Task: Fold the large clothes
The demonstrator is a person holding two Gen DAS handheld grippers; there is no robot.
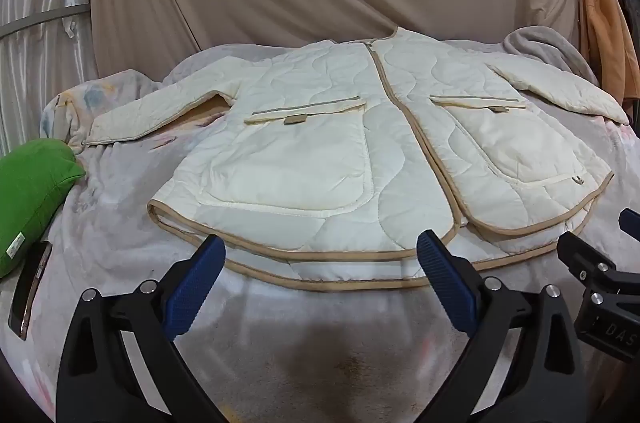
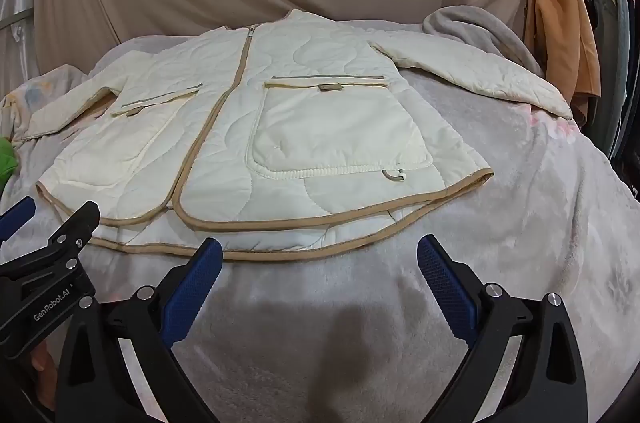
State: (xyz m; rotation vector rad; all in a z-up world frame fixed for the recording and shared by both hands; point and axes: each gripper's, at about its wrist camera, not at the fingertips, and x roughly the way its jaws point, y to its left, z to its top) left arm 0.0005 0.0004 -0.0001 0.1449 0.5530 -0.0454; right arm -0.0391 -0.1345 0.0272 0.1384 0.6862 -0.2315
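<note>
While both claws gape empty, the jacket [image 1: 360, 151] lies flat, collar away, hem nearest.

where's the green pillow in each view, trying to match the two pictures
Left wrist view: the green pillow lies at the left edge, below the jacket's spread sleeve cuff.
Right wrist view: only a sliver of the green pillow shows at the far left edge, below that same cuff.
Shared landmark: the jacket's tan zipper line, and the orange garment hanging at the right.
</note>
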